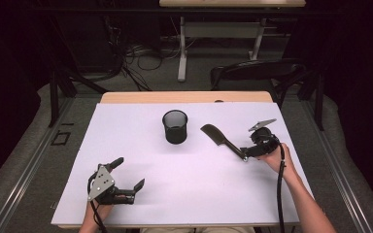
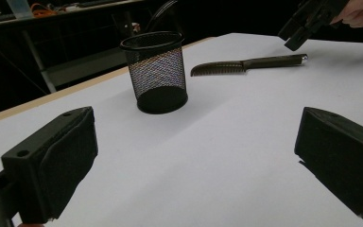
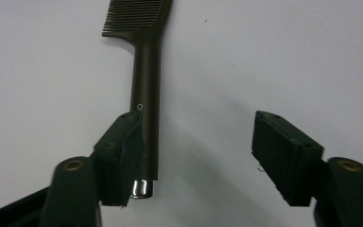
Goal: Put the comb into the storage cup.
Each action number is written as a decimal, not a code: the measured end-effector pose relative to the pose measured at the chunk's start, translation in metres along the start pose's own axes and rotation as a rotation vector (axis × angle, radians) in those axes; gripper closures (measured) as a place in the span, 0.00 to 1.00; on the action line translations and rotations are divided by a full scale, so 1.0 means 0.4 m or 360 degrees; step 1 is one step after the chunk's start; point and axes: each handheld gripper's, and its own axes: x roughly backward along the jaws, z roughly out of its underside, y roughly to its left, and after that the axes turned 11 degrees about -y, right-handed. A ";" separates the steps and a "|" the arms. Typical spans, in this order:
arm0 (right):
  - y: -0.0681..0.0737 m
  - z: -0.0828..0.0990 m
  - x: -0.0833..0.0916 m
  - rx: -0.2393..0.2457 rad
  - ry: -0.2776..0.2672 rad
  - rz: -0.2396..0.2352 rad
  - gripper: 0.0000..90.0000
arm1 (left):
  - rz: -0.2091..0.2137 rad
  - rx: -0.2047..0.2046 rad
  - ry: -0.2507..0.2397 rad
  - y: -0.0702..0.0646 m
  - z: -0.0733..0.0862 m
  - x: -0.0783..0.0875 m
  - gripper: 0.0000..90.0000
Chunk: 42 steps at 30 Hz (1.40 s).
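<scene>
Blk chair (image 1: 252, 73) behind table (image 1: 126, 145) (cables (image 1: 141, 58) on floor).

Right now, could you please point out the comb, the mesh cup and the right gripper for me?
comb (image 3: 146, 109): right gripper view, middle of its handle.
mesh cup (image 2: 158, 71): left gripper view, on its mesh wall.
right gripper (image 3: 198, 156): right gripper view, midway between its open fingertips.

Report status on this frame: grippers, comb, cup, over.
Both grippers open: left gripper idle near table edge, right gripper straddling comb handle, not closed. Comb flat on table. Mesh cup upright, apart, not obstructing.
</scene>
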 end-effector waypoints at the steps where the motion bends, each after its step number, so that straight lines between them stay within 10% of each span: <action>1: 0.001 -0.001 0.001 -0.0002 0.0003 -0.0010 0.33 | 0.0000 0.0000 0.0000 0.000 0.000 0.000 0.00; 27: 0.051 -0.042 0.003 0.0095 -0.0021 -0.0168 0.00 | 0.0002 -0.0005 0.0008 0.000 0.001 -0.002 0.00; 42: 0.072 -0.069 -0.033 0.0171 0.0097 -0.0207 0.00 | -0.0004 -0.0005 0.0007 -0.001 0.000 0.000 0.00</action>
